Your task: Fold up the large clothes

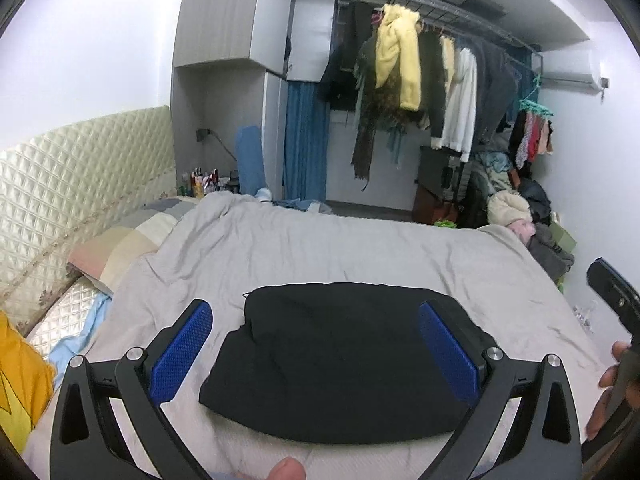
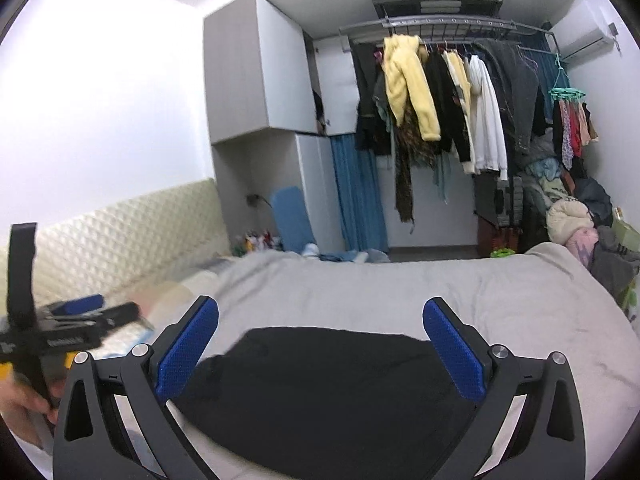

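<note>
A black garment (image 1: 340,360) lies folded into a compact block on the grey bedspread (image 1: 320,248). My left gripper (image 1: 316,348) is open and empty, its blue pads (image 1: 180,352) spread on either side of the garment, just above it. In the right wrist view the same black garment (image 2: 320,396) lies below my right gripper (image 2: 320,352), which is open and empty too. The left gripper's body (image 2: 60,328) shows blurred at the left edge of the right wrist view. The right gripper's body (image 1: 616,300) shows at the right edge of the left wrist view.
A quilted cream headboard (image 1: 60,192) stands to the left. Pillows (image 1: 128,240) lie at the bed's head. A yellow cloth (image 1: 20,380) lies at the near left. A rack of hanging clothes (image 1: 432,80) and a clothes pile (image 1: 520,208) stand beyond the bed.
</note>
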